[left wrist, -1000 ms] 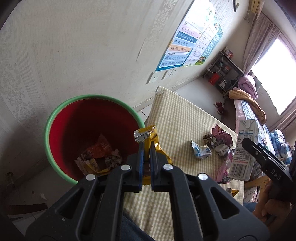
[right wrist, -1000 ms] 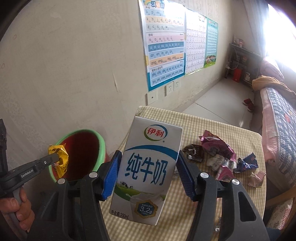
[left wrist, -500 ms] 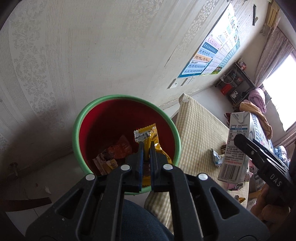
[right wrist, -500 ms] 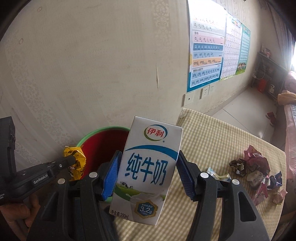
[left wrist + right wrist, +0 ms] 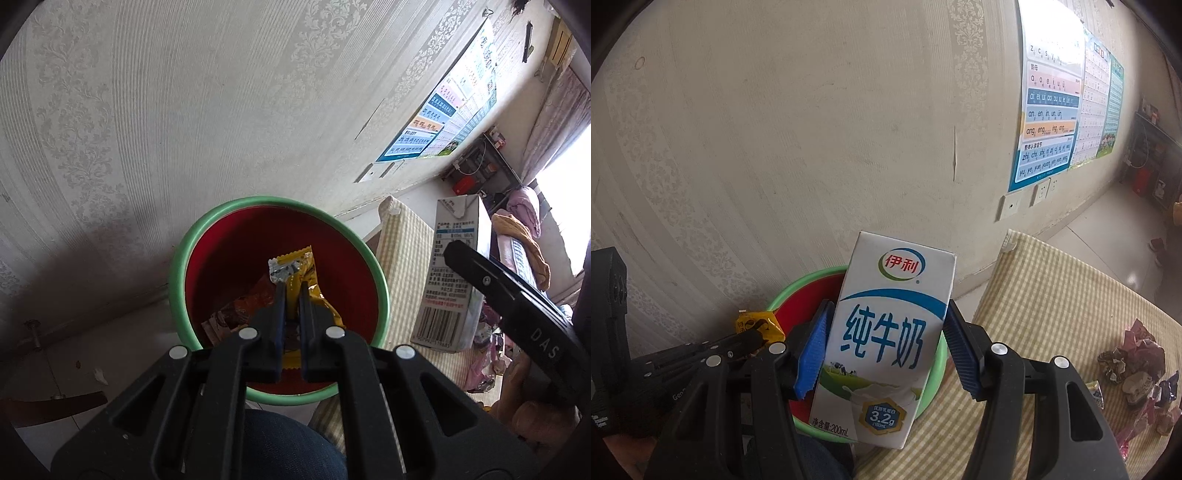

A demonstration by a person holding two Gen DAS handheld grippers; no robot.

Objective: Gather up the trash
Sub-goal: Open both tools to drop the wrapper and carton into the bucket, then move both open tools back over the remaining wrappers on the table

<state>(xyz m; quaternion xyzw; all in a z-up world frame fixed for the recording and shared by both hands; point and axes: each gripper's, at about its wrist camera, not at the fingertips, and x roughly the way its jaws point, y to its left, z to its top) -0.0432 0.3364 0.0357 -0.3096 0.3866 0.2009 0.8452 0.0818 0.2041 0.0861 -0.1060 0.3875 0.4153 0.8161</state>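
Note:
My left gripper [image 5: 290, 286] is shut on a yellow snack wrapper [image 5: 300, 266] and holds it over the mouth of a red bin with a green rim [image 5: 207, 225]. Several wrappers [image 5: 229, 317] lie at the bin's bottom. My right gripper [image 5: 886, 317] is shut on a white and blue milk carton [image 5: 886, 332], its blue pads pressing both sides. The carton [image 5: 456, 266] hangs just right of the bin, above the table's edge. In the right wrist view the bin [image 5: 801, 288] shows behind the carton, with the left gripper [image 5: 753, 334] and yellow wrapper [image 5: 764, 321] at its left rim.
A table with a yellow checked cloth [image 5: 1052, 295] stands right of the bin, with several crumpled wrappers [image 5: 1137, 365] on its far right. A papered wall with posters [image 5: 1052, 103] and sockets [image 5: 1010, 205] runs close behind. My knee in dark cloth [image 5: 288, 443] is below the bin.
Both grippers swung left from over the table toward the bin. The yellow wrapper now hangs over the bin's opening, and the carton has come up beside the bin's right rim.

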